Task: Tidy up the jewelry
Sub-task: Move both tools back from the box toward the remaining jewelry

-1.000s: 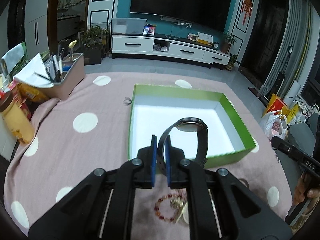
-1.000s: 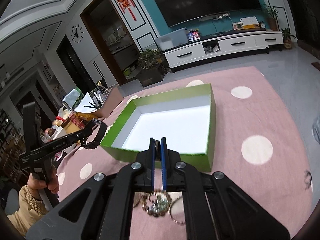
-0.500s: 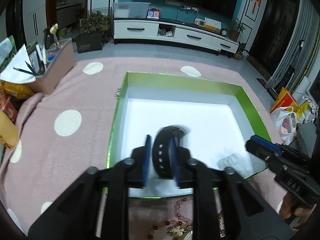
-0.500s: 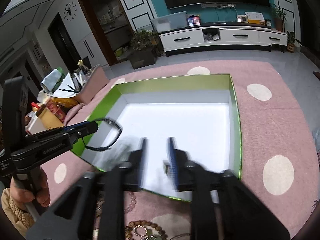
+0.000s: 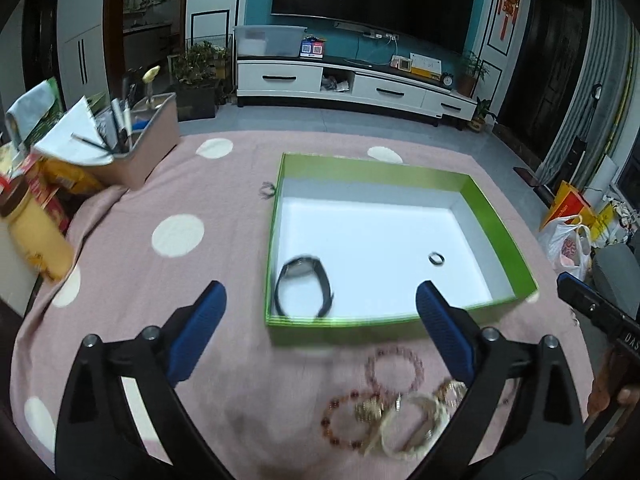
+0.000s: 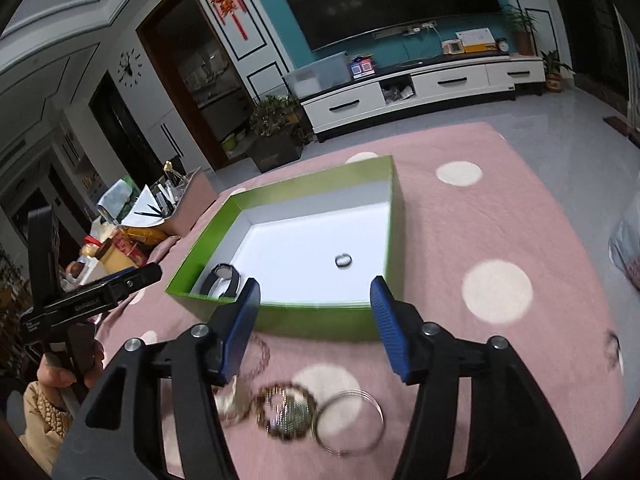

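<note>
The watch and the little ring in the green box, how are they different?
The watch is much bigger than the ring. The watch lies in the box's near left corner by the wall; the ring lies out on the white floor toward the right. The watch has a face and strap; the ring is a plain band. Both are dark loops.

A pink tablecloth [image 5: 132, 280] with white dots covers the table. On it sit a green box [image 5: 496, 232], loose bracelets [image 5: 394, 368], and a storage bin [image 5: 154, 140] of pens.

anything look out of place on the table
One small dark ring-like item lies alone on the pink dotted cloth, just outside the green box's far left corner, apart from the tangled bead bracelets by the near edge.
</note>
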### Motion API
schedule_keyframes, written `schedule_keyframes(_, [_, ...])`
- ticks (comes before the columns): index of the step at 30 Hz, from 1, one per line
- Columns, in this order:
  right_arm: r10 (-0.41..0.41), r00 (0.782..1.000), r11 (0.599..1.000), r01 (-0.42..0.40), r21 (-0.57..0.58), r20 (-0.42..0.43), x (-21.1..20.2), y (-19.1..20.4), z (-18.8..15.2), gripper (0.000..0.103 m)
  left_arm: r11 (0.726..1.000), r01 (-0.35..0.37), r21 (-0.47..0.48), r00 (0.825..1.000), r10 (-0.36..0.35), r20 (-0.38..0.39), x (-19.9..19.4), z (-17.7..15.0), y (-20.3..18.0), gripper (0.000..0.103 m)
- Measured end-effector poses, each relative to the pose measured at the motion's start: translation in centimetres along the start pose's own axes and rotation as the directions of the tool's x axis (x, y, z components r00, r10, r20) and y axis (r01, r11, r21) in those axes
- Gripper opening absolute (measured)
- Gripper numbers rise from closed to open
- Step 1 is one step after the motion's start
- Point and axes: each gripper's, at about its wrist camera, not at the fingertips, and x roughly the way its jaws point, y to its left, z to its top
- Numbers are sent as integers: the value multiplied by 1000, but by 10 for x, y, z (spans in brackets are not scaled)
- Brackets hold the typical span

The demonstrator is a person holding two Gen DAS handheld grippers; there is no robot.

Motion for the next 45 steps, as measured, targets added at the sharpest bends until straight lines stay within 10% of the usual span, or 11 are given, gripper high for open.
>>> schedule_keyframes(14, [-24,998,999,22,-28,-65,-49,-5,-79,66,990,108,-95,994,-108,3,-57,-80,3,101])
schedule_keyframes(19, [-38,996,999,35,-40,-81,-55,-6,-91,66,985,165,52,985,-168,43,-71,-107,-22,101])
schedule_keyframes(26, [-59,995,986,46,-158,-81,-57,13,-99,65,956,69,284,994,-43,-96,-60,-120,-57,101])
schedule_keyframes(33, [-44,993,985,26,-168,-107,-44,16,-106,65,941,200,273,976,-165,-143,-46,-113,-75,100])
schedule_keyframes(45, [-74,986,960,30,-278,-152,-17,23,-104,65,922,253,295,949,-177,-259,-1,-108,-96,48])
